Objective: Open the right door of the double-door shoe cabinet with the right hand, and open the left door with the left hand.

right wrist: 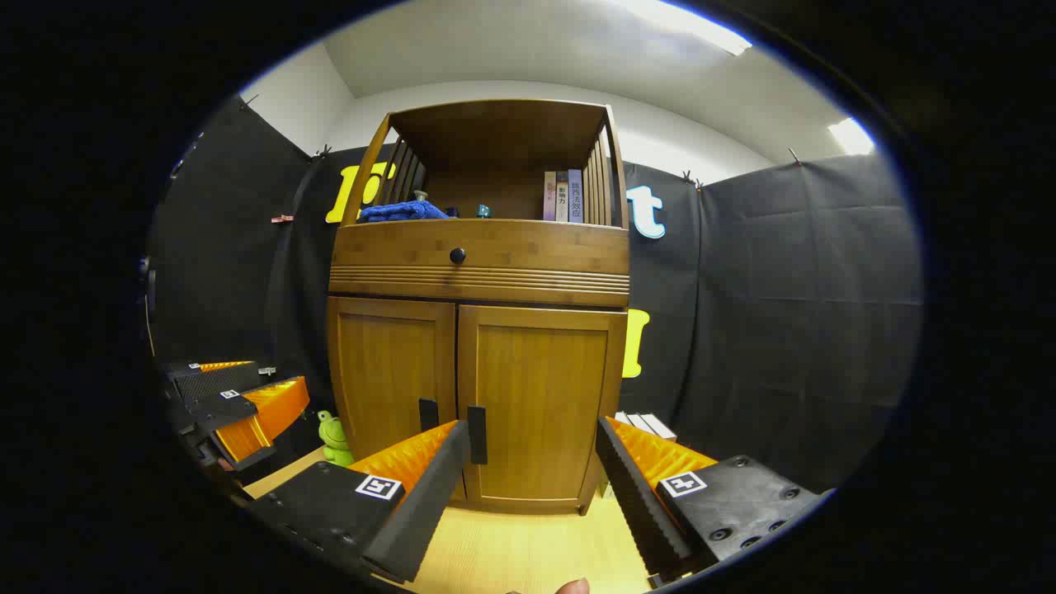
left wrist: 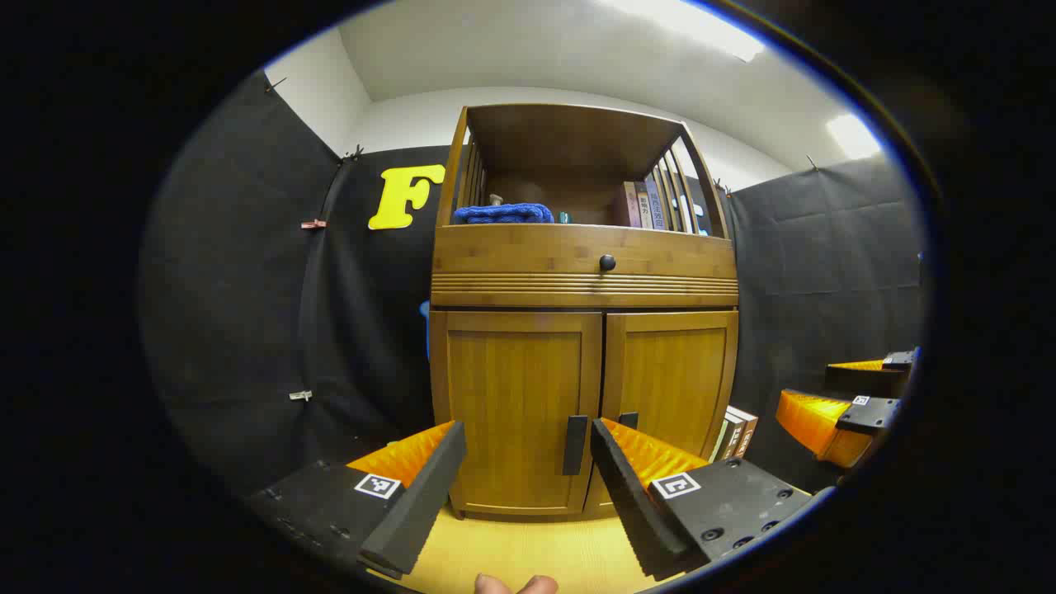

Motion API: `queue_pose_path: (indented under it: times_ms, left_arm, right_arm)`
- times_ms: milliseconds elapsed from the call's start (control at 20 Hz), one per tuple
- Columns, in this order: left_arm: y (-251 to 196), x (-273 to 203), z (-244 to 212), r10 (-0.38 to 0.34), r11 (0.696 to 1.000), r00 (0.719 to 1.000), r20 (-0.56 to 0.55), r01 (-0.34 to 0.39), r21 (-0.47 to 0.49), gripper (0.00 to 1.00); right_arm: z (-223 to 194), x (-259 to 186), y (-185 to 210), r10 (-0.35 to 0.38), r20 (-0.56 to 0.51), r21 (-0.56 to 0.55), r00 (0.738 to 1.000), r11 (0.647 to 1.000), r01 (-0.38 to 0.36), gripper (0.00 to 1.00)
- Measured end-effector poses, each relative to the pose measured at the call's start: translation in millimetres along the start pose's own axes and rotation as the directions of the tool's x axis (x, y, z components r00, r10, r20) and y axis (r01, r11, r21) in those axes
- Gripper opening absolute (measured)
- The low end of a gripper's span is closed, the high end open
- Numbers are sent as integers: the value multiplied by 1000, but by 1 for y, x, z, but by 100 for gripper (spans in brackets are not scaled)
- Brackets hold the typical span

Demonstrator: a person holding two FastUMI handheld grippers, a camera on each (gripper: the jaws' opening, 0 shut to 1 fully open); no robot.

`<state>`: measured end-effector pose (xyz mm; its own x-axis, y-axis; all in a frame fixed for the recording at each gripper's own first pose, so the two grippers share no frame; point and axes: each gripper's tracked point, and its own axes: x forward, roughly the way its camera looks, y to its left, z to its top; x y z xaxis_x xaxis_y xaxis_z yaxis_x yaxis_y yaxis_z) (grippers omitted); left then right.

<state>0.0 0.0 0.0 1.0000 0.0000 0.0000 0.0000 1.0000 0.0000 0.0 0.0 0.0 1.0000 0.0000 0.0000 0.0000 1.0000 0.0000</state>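
I hold the left gripper [left wrist: 528,487] and right gripper [right wrist: 532,487] spread wide, grasping nothing, both short of the shoe cabinet [left wrist: 582,330], whose left door [left wrist: 516,408] and right door [right wrist: 540,400] stand closed ahead.

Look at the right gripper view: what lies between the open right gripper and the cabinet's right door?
Nothing but bare light wooden floor. In the right gripper view, the right gripper stands open short of the right door, whose dark handle is untouched.
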Motion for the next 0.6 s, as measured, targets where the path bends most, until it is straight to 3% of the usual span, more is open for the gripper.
queue_pose_path:
  times_ms: [600]
  left_arm:
    - [0, -1, 1, -26, 999, 1000, 3, 26, 25, 95]
  right_arm:
    - [-3, -6, 0, -10, 8, 25, 1000, 1000, 10, 98]
